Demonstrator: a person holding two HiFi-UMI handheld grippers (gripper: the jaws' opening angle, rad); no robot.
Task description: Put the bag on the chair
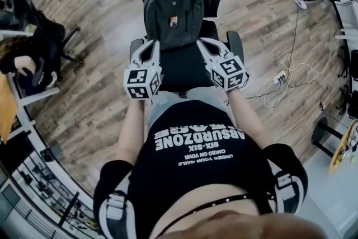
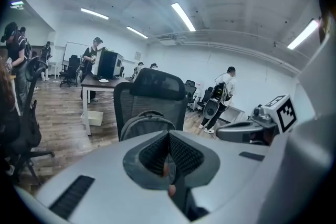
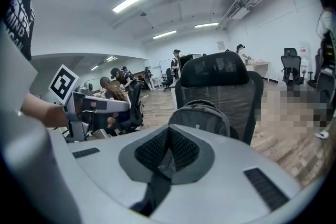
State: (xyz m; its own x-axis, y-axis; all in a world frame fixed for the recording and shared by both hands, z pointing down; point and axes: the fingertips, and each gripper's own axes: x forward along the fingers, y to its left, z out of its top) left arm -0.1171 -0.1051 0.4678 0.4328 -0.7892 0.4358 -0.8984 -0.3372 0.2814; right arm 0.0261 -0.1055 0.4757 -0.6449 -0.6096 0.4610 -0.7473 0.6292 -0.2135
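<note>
A dark grey backpack (image 1: pixel 173 14) stands upright on the seat of a black mesh office chair (image 1: pixel 180 67), leaning against its backrest. My two grippers hover over the seat's front, a short way back from the bag and not touching it. The left gripper (image 1: pixel 151 42) is at the bag's lower left, the right gripper (image 1: pixel 201 41) at its lower right. Along the left gripper (image 2: pixel 168 134) the pads meet with nothing between them, and the backpack (image 2: pixel 147 123) and chair (image 2: pixel 157 93) lie ahead. The right gripper (image 3: pixel 169 130) is also shut and empty, facing the backpack (image 3: pixel 202 115).
Another black office chair (image 1: pixel 42 47) stands on the wooden floor at the left, beside a desk edge (image 1: pixel 6 103). White cables and a power strip (image 1: pixel 279 78) lie on the floor at the right. A table (image 2: pixel 102 81) and several people stand farther back in the room.
</note>
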